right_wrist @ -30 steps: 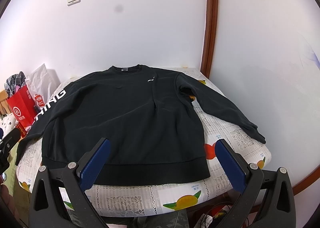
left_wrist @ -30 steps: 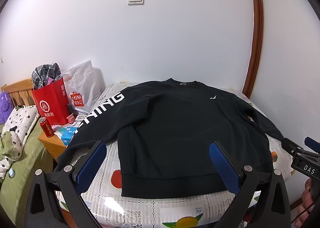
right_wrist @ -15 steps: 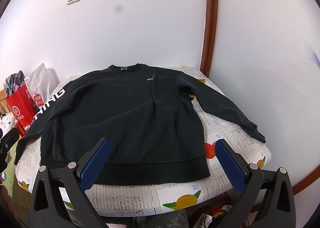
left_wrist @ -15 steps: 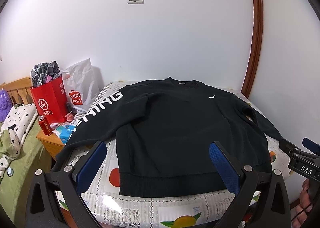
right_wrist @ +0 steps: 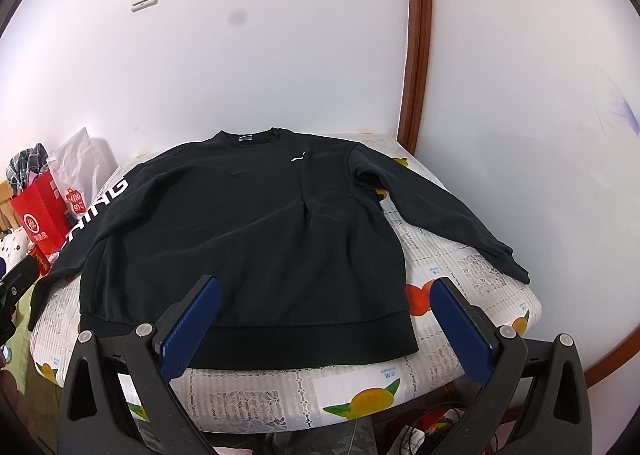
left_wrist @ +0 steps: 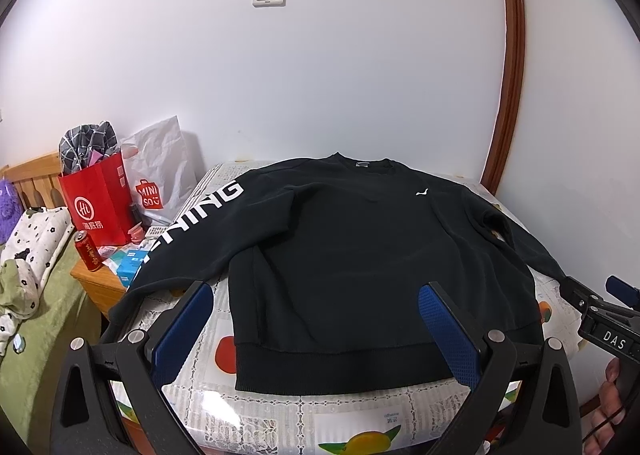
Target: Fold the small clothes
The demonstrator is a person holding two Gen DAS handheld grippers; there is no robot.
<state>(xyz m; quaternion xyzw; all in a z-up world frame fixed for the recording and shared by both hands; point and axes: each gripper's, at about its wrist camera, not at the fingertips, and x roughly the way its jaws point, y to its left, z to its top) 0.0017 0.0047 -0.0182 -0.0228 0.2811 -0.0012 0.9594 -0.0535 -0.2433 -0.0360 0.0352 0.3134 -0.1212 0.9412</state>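
— What is lying there?
— A black sweatshirt (left_wrist: 360, 263) is lying flat, front up, sleeves spread, on a fruit-patterned surface (right_wrist: 460, 267).
— And the claws?
— The left claw (left_wrist: 316, 331) and right claw (right_wrist: 324, 327) are hovering over the near hem, both gaping wide, gripping nothing. A red bag (left_wrist: 98, 195) is standing left.

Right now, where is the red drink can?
In the left wrist view, the red can stands far left on the wooden bedside cabinet, in front of the red paper bag, left of the sweatshirt.
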